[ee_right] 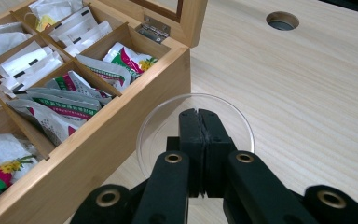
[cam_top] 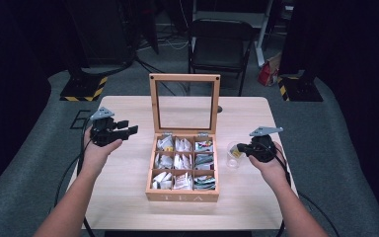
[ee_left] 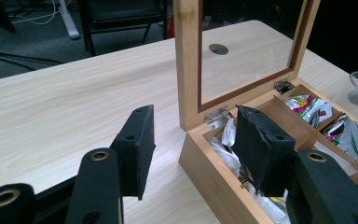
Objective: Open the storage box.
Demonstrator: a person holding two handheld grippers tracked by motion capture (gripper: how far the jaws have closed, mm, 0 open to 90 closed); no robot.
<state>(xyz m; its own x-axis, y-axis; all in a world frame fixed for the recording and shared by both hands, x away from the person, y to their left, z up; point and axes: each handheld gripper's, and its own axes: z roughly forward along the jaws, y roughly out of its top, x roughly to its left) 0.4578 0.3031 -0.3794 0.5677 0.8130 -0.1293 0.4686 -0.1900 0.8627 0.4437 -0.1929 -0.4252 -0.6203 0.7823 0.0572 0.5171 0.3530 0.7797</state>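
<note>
1. We work in a dark room with a folding chair [cam_top: 220,47] behind the pale wooden tabletop [cam_top: 128,106], whose smooth grain looks slick under light things.
2. At the centre stands the tea box [cam_top: 182,195], its glass lid [cam_top: 184,104] upright, nine compartments stuffed with tea sachets [cam_top: 205,182].
3. Our left gripper [cam_top: 126,128] hovers left of the box, jaws partly open and empty; in the left gripper view they frame the box's corner.
4. Our right gripper [cam_top: 239,150] sits just right of the box, jaws pressed together over the cup [ee_right: 195,126]; whether they pinch something thin we cannot tell.
5. The cup, clear plastic, stands on the tabletop beside the box wall, with something yellow inside in the high view. We judge it light, thin-walled and easily tipped or crushed; it is best taken at the rim, gently.
6. The sachets look feather-light, crinkly and slippery; an upstanding edge seems the place to pinch one.
</note>
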